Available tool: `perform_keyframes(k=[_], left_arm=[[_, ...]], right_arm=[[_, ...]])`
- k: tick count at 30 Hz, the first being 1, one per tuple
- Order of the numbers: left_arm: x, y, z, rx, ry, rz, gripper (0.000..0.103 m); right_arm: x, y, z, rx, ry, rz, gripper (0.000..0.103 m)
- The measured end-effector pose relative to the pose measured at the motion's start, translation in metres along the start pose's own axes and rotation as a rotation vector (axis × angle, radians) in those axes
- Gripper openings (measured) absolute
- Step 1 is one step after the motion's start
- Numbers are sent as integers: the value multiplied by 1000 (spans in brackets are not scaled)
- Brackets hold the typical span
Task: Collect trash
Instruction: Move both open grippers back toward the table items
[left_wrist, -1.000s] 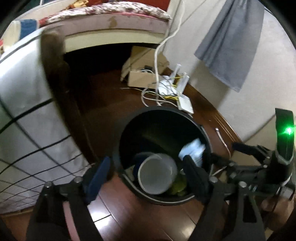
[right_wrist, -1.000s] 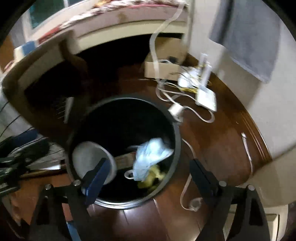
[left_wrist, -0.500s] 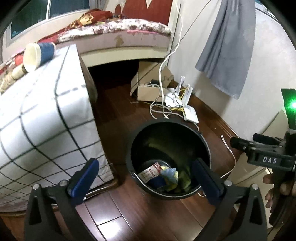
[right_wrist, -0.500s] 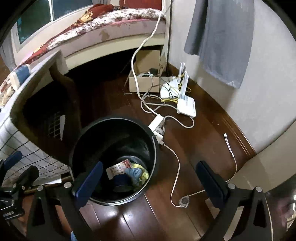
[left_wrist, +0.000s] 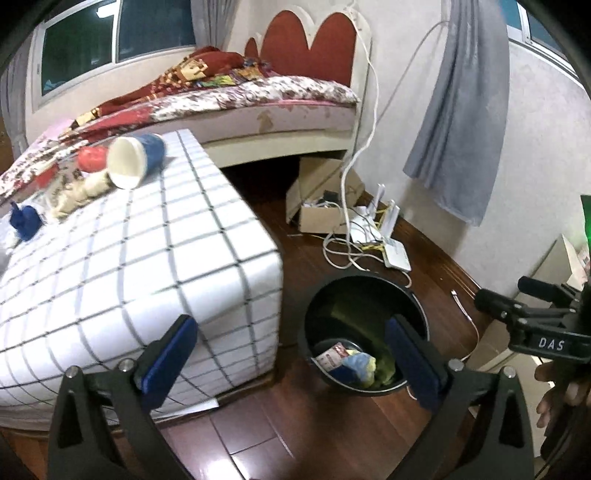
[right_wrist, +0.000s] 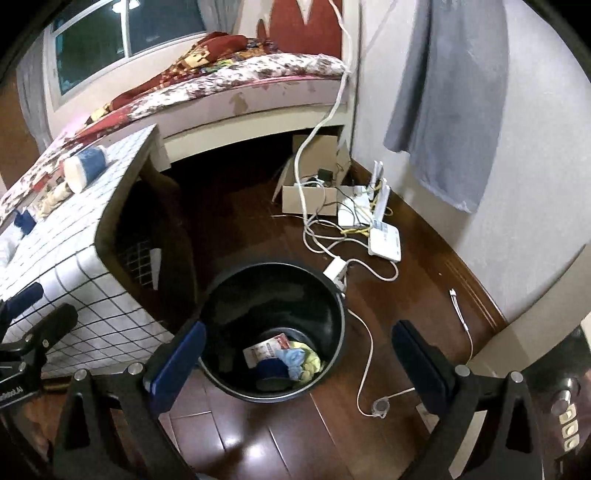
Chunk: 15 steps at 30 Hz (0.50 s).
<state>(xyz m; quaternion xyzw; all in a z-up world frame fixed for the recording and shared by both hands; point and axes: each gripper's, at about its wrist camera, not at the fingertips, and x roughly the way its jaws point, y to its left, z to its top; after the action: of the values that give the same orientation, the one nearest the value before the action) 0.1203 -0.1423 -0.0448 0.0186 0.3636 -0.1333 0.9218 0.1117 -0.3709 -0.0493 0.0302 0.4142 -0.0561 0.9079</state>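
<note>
A black trash bin (left_wrist: 364, 291) (right_wrist: 332, 295) stands on the dark wood floor beside a table under a white checked cloth (left_wrist: 140, 266) (right_wrist: 74, 251). At the bin's bottom lie a printed wrapper (right_wrist: 264, 349), a blue cup and yellow-blue scraps (left_wrist: 360, 363). On the table lie a tipped blue paper cup (left_wrist: 135, 160) (right_wrist: 83, 166), a red item (left_wrist: 90, 158), crumpled beige paper (left_wrist: 79, 192) and a small blue object (left_wrist: 24, 221). My left gripper (left_wrist: 291, 350) is open and empty, high above the bin's left rim. Over the bin, my right gripper (right_wrist: 297, 354) is open and empty.
A cardboard box (right_wrist: 312, 197), white routers (right_wrist: 384, 240), a power adapter (right_wrist: 335, 269) and loose cables (right_wrist: 365, 354) lie on the floor by the wall. A bed (left_wrist: 258, 110) stands behind, and a grey cloth (left_wrist: 458, 122) hangs on the wall. A person's hand (left_wrist: 557, 391) holds the right gripper.
Both grippers have risen and drawn back from the bin, which now looks smaller. Their jaws stand wider. The cup and the white paper that hung in the bin's mouth now lie at its bottom.
</note>
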Motion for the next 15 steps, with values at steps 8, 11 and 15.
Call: perform_keyframes(k=[8, 11, 15], left_arm=[[-22, 41, 12, -30, -50, 71, 102], [-28, 57, 15, -50, -64, 98, 102], [-33, 75, 15, -70, -74, 130, 102]], right_arm=[[-12, 47, 25, -59, -62, 57, 102], [-12, 69, 32, -89, -72, 84, 102], [-12, 96, 39, -126, -80, 113, 102]])
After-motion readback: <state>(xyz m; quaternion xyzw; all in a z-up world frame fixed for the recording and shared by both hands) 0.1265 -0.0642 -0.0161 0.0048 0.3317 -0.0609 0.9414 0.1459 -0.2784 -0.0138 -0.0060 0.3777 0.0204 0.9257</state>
